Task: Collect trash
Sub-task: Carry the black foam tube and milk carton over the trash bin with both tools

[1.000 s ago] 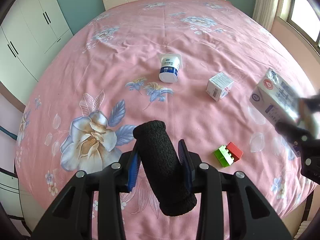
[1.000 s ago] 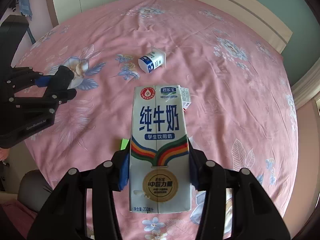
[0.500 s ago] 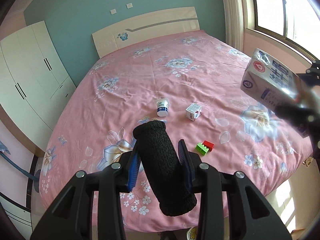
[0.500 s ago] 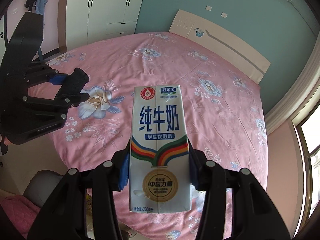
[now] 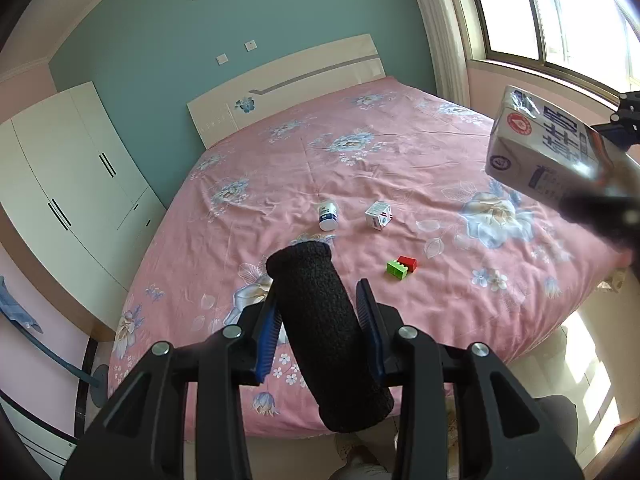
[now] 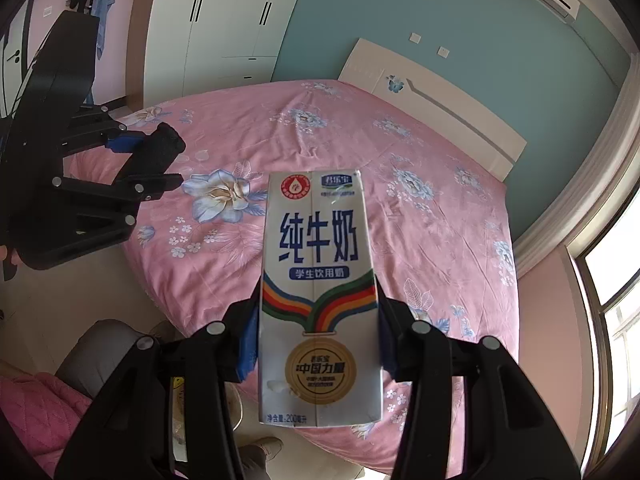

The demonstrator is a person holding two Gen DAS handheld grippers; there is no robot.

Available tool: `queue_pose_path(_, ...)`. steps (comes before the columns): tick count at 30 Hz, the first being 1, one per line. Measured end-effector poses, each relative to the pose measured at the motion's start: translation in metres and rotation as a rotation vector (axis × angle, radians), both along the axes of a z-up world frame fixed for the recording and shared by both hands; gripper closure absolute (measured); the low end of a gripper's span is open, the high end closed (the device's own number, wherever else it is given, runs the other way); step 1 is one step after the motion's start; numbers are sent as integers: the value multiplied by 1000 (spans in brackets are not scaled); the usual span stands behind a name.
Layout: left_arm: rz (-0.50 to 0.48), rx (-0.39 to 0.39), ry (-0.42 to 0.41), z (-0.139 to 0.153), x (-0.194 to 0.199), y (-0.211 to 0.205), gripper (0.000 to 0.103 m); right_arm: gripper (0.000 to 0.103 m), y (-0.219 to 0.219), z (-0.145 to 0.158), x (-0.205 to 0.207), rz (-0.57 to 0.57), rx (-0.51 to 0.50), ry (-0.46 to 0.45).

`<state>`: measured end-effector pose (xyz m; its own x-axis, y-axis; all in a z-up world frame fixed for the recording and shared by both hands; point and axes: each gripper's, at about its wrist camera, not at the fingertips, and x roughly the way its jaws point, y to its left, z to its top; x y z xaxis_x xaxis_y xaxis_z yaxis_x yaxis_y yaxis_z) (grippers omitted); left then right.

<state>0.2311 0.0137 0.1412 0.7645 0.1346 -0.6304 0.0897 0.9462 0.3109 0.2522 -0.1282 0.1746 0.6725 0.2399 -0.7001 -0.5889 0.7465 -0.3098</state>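
Observation:
My left gripper [image 5: 318, 300] is shut on a black foam roll [image 5: 324, 328], held high off the foot of the pink bed [image 5: 400, 168]. It also shows in the right wrist view [image 6: 160, 160]. My right gripper [image 6: 318, 320] is shut on a white milk carton [image 6: 318, 292] with blue Chinese lettering, which also shows at the right of the left wrist view [image 5: 548, 148]. On the bed lie a white and blue yogurt cup [image 5: 328, 215], a small white box [image 5: 378, 215] and a green and red toy brick [image 5: 401, 267].
A white wardrobe [image 5: 68, 184] stands left of the bed and a window [image 5: 560, 12] is on the right. The cream headboard [image 5: 288, 84] is against a teal wall. A pink quilted cloth [image 6: 36, 412] lies low on the left in the right wrist view.
Both grippers have pulled back and up away from the bed with their loads. The bed and the items on it now look much smaller and farther.

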Motion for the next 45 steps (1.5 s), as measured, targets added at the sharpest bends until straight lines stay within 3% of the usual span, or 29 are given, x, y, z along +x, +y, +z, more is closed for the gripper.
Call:
queue_pose_path(12, -72, 4, 118, -60, -29, -16, 64, 55, -12, -51, -36, 3, -25, 84)
queue_pose_path(28, -154, -29, 311, -157, -37, -34, 64, 55, -11, -163, -42, -3, -60, 288)
queue_pose_path(45, -163, -83, 513, -269, -37, -41, 64, 55, 0, -279, -44, 16, -65, 481)
